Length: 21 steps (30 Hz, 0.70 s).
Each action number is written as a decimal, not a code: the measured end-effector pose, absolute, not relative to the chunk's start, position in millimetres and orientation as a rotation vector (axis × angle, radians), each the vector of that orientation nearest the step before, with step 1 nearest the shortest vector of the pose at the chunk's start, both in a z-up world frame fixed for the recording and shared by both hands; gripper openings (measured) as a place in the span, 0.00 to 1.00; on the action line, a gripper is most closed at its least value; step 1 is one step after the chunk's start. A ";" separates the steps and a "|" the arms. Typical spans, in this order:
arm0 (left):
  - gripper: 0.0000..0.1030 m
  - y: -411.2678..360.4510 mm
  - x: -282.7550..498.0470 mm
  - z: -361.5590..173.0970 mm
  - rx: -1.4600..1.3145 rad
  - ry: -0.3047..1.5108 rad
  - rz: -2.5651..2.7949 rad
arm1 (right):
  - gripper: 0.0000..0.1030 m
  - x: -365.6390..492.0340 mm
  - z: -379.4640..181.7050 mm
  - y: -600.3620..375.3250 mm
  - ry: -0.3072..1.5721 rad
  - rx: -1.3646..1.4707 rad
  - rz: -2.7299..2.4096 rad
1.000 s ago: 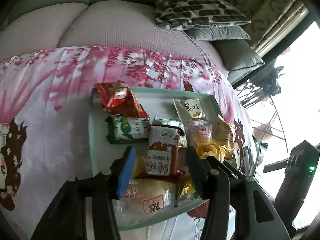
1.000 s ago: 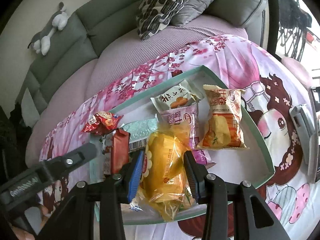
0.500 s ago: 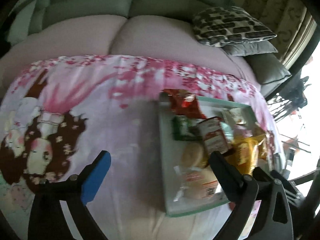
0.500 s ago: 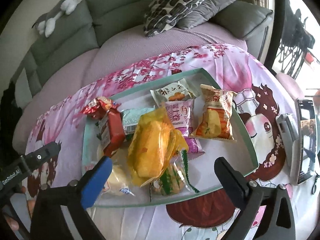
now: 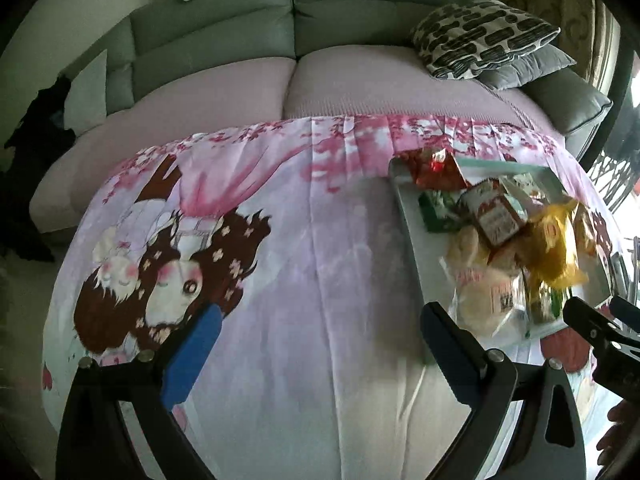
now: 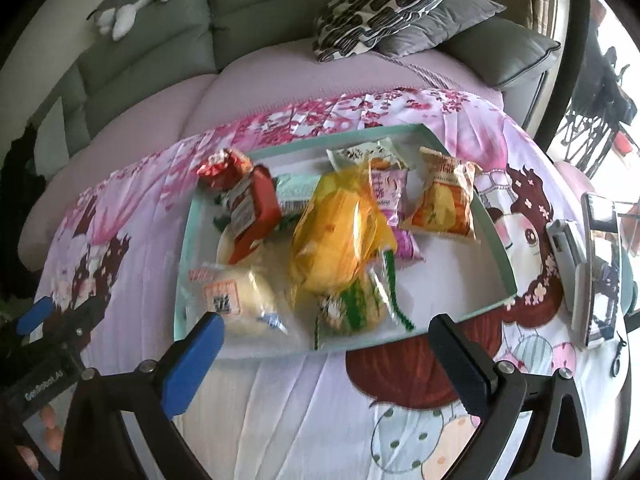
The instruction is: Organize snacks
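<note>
Left tongs [image 5: 318, 354] and right tongs [image 6: 326, 354]: both released, empty. One tray [image 6: 494, 240] on the desk holds roughly nine packets: one yellow bag [image 6: 340, 236], one red carton [image 6: 256, 212], two buns [image 6: 240, 300].

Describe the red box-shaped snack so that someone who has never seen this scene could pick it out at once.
Find the pale green tray on the pink cartoon blanket before the sofa. Go to its far-left corner, where the red box-shaped snack lies tilted over a pale bun pack, just in front of a crinkled red foil packet. It alone is stiff and flat-sided; its neighbours are soft bags.
</note>
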<state>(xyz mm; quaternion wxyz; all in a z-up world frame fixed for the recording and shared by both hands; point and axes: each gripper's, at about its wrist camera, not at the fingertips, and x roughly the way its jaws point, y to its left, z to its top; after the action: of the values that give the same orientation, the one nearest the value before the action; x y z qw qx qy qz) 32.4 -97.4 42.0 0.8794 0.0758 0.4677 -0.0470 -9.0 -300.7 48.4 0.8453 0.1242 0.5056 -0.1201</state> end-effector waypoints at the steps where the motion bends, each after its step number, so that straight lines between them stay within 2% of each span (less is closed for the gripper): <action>1: 0.96 -96.1 30.2 41.1 0.159 0.979 -0.083 | 1.00 -10.6 48.2 -298.9 1.069 0.259 -0.252; 21: 0.96 -84.1 7.4 42.9 0.202 1.011 -0.030 | 1.00 -24.8 57.4 -287.8 1.081 0.221 -0.250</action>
<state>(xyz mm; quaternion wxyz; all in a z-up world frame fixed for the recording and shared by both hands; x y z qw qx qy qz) 7.4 -84.1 42.9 0.8700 0.0966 0.4833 -0.0143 -24.8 -287.8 57.4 0.8442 0.1045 0.5123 -0.1183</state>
